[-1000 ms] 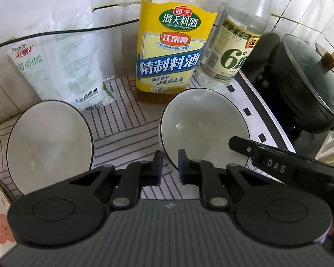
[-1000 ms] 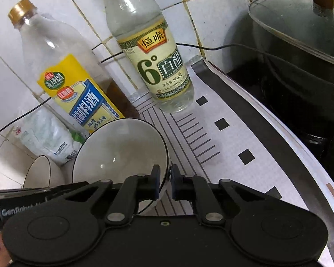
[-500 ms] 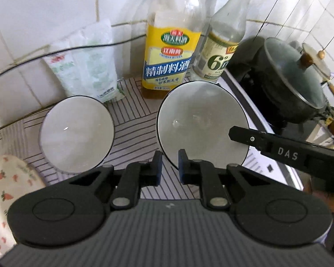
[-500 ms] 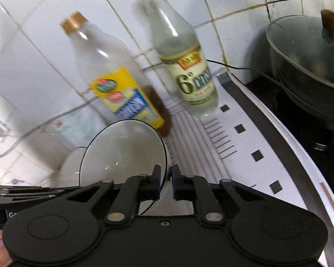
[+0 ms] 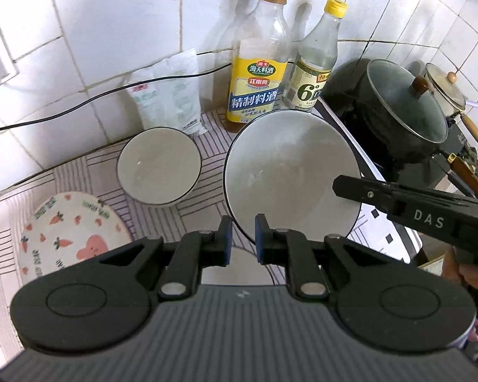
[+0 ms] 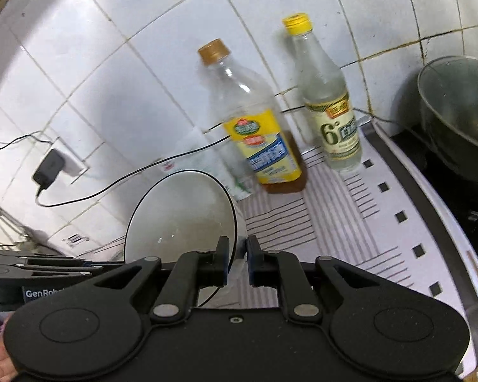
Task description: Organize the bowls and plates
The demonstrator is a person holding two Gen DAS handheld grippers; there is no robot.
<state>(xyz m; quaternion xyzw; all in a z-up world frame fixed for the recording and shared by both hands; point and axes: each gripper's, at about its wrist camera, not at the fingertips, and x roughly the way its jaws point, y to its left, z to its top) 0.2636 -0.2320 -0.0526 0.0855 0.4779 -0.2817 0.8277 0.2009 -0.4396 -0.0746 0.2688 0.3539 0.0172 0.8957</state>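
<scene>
A large white bowl [image 5: 290, 172] with a thin dark rim hangs tilted above the striped counter mat [image 5: 207, 133], held from two sides. My left gripper [image 5: 241, 238] is shut on its near rim. My right gripper [image 6: 238, 254] is shut on the rim of the same bowl [image 6: 181, 213]; in the left wrist view its black fingers [image 5: 360, 187] reach over the bowl's right edge. A smaller white bowl [image 5: 159, 165] stands on the mat to the left. A plate with carrot prints [image 5: 70, 235] lies at the near left.
A yellow-labelled bottle [image 5: 258, 70], a clear bottle with a yellow cap [image 5: 315, 63] and a white bag [image 5: 169, 95] stand against the tiled wall. A lidded black pot [image 5: 401, 108] sits on the stove at right. A black cable [image 6: 127, 175] runs along the wall.
Both grippers have risen with the large bowl, away from the counter. The bottles look smaller and lower, and the small bowl and the carrot plate have come further into view.
</scene>
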